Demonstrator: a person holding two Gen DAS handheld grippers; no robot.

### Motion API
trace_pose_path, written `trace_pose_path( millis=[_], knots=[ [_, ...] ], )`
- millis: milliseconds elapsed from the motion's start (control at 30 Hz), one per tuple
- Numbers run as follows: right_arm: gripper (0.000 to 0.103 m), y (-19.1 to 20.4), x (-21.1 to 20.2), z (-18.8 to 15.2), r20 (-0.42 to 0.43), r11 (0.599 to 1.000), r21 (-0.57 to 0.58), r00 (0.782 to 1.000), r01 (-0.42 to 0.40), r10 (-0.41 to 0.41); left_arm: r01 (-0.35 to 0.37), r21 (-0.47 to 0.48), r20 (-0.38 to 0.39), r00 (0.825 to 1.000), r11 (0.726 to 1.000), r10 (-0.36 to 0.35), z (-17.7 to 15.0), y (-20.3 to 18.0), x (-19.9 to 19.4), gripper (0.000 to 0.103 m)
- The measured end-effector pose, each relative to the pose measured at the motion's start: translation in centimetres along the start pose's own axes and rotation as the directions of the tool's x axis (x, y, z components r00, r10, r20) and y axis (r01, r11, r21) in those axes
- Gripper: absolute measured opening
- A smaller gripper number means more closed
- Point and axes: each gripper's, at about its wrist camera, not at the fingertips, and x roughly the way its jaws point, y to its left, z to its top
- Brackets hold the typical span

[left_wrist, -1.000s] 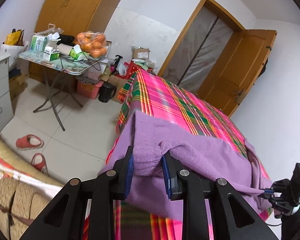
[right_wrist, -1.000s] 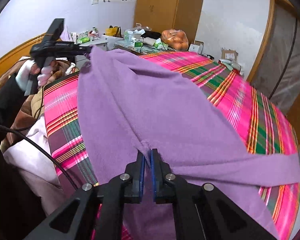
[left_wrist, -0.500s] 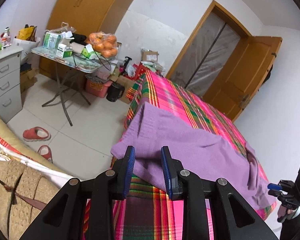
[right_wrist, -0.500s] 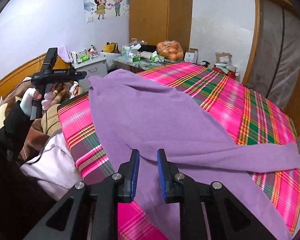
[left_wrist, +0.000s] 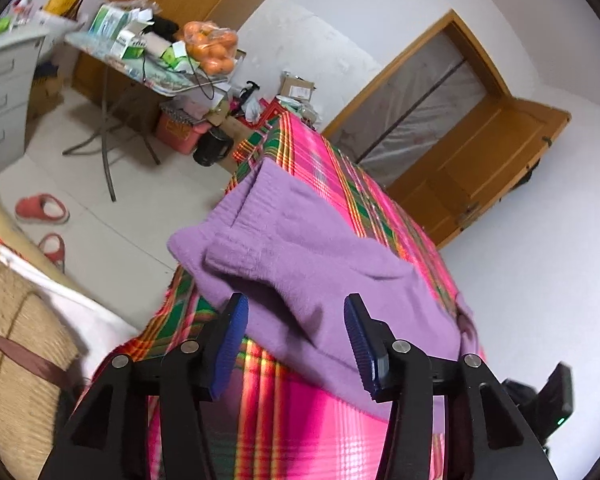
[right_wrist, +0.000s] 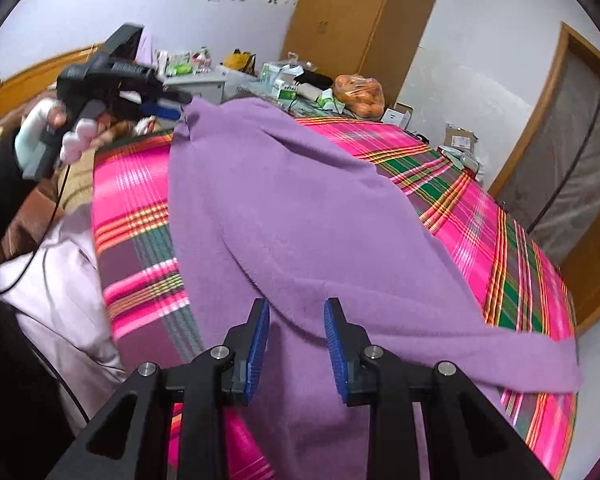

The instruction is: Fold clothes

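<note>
Change: a second ago we pinched the purple garment (left_wrist: 312, 264) in both tools; now both have let go and it lies spread on the bed.
Surface: we work over a bed under a pink, green and yellow plaid cover (right_wrist: 496, 240), with a pale pink cloth (right_wrist: 60, 280) hanging off its near side.
Room: white tiled floor, a wooden wardrobe (right_wrist: 360, 20), an open wooden door (left_wrist: 480, 164), a folding table (left_wrist: 140, 68) piled with boxes and a bag of oranges (left_wrist: 212, 46), and a grey drawer unit (left_wrist: 4, 92).
Garment: fuzzy purple fabric lies flat across the cover, one sleeve (right_wrist: 460, 344) stretching to the right in the right wrist view, a ribbed hem (left_wrist: 256, 200) at the far bed edge.
Left gripper (left_wrist: 296, 320): our jaws are opening, fabric lies below and between the blue pads, unpressed.
Right gripper (right_wrist: 297, 320): our jaws are opening over the fabric, pads clear of it.
Count: one garment, two grippers, two red slippers (left_wrist: 42, 208).
</note>
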Motion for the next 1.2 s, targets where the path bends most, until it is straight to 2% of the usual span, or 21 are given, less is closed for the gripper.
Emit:
trace_pose_path(
  millis=[167, 400, 567, 667, 767, 800, 833, 867, 900, 933, 1100, 1200],
  knots=[
    [0.03, 1.1, 0.6, 0.5, -0.005, 0.994, -0.111, 1.0, 0.006, -0.007, 0.003, -0.046, 0.004, 1.0, 0.999, -0.002, 1.1, 0.1, 0.8, 0.052],
    [0.031, 2.6, 1.1, 1.3, -0.011, 0.967, -0.255, 1.0, -0.012, 0.01, -0.001, -0.044, -0.019, 1.0, 0.999, 0.0, 0.9, -0.3, 1.6, 0.052],
    [0.031, 3.0, 2.0, 0.7, -0.034, 0.951, -0.307, 0.998, 0.042, -0.055, 0.001, -0.048, -0.028, 1.0, 0.999, -0.003, 0.9, -0.2, 1.9, 0.052],
    [0.031, 3.4, 2.1, 0.4, -0.031, 0.929, -0.349, 0.989, 0.123, -0.143, 0.014, -0.044, -0.017, 1.0, 0.999, -0.015, 1.3, -0.3, 1.6, 0.05],
    [0.03, 4.1, 2.1, -0.1, -0.018, 0.903, -0.392, 0.98, 0.174, -0.197, 0.019, -0.015, 0.009, 1.0, 1.0, -0.019, 1.6, -1.0, 1.2, 0.037],
    [0.026, 4.2, 2.1, -0.1, -0.021, 0.904, -0.39, 0.98, 0.174, -0.198, 0.022, -0.007, 0.013, 1.0, 1.0, -0.021, 1.8, -1.2, 1.2, 0.031],
    [0.005, 4.2, 2.1, 0.0, -0.023, 0.905, -0.389, 0.98, 0.174, -0.198, 0.024, 0.0, 0.016, 1.0, 1.0, -0.024, 1.9, -1.3, 1.2, 0.026],
    [0.003, 4.2, 2.1, 0.1, -0.021, 0.906, -0.386, 0.98, 0.175, -0.198, 0.022, 0.007, 0.018, 1.0, 1.0, -0.022, 2.1, -1.5, 1.3, 0.02],
    [0.003, 4.2, 1.9, 0.2, -0.017, 0.908, -0.38, 0.98, 0.176, -0.197, 0.02, 0.014, 0.02, 1.0, 1.0, -0.02, 2.2, -1.7, 1.4, 0.009],
    [0.003, 4.1, 1.8, 0.4, -0.014, 0.91, -0.374, 0.981, 0.177, -0.196, 0.017, 0.022, 0.022, 1.0, 1.0, -0.017, 2.4, -1.9, 1.6, 0.007],
    [0.003, 2.5, -1.1, 1.9, 0.008, 0.961, -0.258, 0.994, 0.103, -0.104, 0.009, 0.058, 0.041, 0.999, 0.998, -0.012, 3.5, -3.0, 1.6, 0.006],
    [0.003, 2.4, -3.2, 2.1, 0.019, 0.98, -0.201, 1.0, 0.005, -0.001, 0.018, 0.077, 0.073, 0.997, 0.997, -0.024, 4.0, -2.9, 0.6, 0.005]
  ],
)
